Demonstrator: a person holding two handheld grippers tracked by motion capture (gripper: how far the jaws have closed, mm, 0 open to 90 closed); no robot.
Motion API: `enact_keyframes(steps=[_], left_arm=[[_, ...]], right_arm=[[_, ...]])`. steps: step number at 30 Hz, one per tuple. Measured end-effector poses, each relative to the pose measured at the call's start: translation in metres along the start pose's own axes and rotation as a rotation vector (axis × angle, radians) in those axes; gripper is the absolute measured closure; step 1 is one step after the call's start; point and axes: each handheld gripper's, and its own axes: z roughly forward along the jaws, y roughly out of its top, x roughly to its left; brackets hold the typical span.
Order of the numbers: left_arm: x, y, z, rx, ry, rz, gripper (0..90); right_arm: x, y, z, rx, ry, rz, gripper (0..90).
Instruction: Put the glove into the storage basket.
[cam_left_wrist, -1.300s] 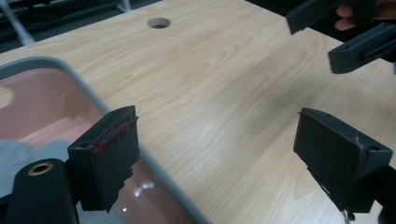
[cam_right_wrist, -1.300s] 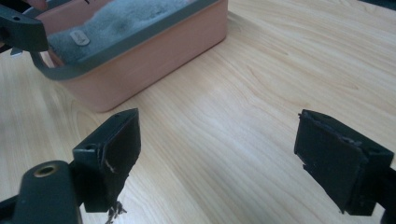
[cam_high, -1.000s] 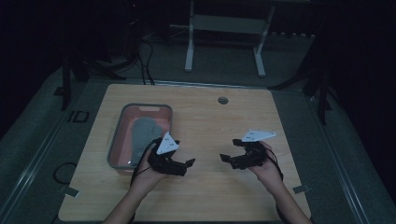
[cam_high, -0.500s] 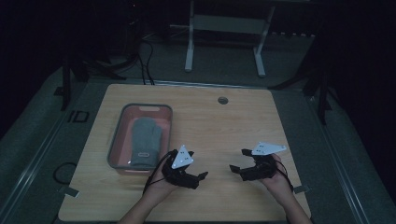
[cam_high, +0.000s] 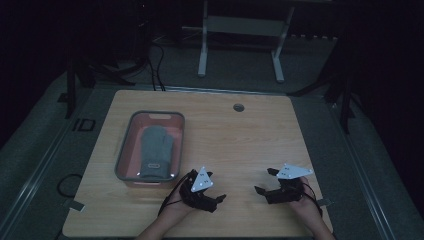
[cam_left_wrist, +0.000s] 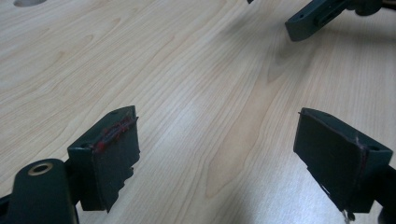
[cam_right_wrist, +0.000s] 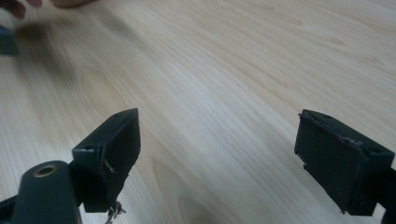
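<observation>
A dim room surrounds a pale wooden table (cam_high: 250, 135). From the high view, a grey glove (cam_high: 155, 151) lies in a pink tray (cam_high: 131, 130) at the left; the left gripper (cam_high: 216, 199) and right gripper (cam_high: 262, 186) rest near the near edge, well apart. In the left gripper view (cam_left_wrist: 217, 156), jaws gape over bare wood. In the right gripper view (cam_right_wrist: 217, 158), likewise wide, empty.

Each black claw (cam_high: 218, 199) carries a grey three-cornered plate and a trailing black cable.

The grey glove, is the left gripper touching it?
Apart. The high view shows the glove lying in the tray, while the left gripper sits over bare wood, jaws open and empty.
</observation>
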Motion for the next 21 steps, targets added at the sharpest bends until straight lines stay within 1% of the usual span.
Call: enact_keyframes(steps=[1,3,4,6,8,9,11,12,14,15,17,21], left_arm=[[0.000,-0.001,0.000,0.002,0.002,0.007,14.5],[-0.001,-0.003,0.001,0.005,0.000,0.002,14.5],[-0.001,-0.004,0.001,0.004,0.003,0.005,14.5],[-0.001,-0.007,0.002,0.008,0.009,0.010,14.5],[-0.002,-0.009,0.003,0.013,0.011,0.015,14.5],[-0.002,-0.009,0.003,0.013,0.011,0.015,14.5],[-0.003,-0.012,0.005,0.017,0.012,0.020,14.5],[-0.003,-0.013,0.005,0.015,0.010,0.020,14.5],[-0.003,-0.015,0.007,0.021,0.009,0.020,14.5],[-0.003,-0.016,0.008,0.018,0.009,0.021,14.5],[-0.004,-0.017,0.008,0.019,0.013,0.025,14.5],[-0.005,-0.018,0.008,0.016,0.021,0.039,14.5]], right_arm=[[0.000,-0.003,-0.001,0.003,-0.006,-0.006,14.2],[-0.001,-0.008,-0.003,0.007,-0.023,-0.009,14.2],[-0.002,-0.011,-0.004,0.003,-0.023,-0.001,14.3],[-0.003,-0.017,-0.007,0.005,-0.032,-0.001,14.3],[-0.003,-0.022,-0.009,0.010,-0.040,-0.016,14.3],[-0.003,-0.022,-0.009,0.010,-0.040,-0.016,14.3],[-0.005,-0.029,-0.014,0.004,-0.045,-0.025,14.3],[-0.005,-0.031,-0.015,0.002,-0.045,-0.022,14.3],[-0.007,-0.034,-0.018,0.012,-0.067,-0.021,14.3],[-0.008,-0.036,-0.019,0.011,-0.075,-0.019,14.3],[-0.011,-0.039,-0.021,-0.003,-0.078,0.002,14.3],[-0.017,-0.043,-0.024,-0.011,-0.101,0.014,14.5]])
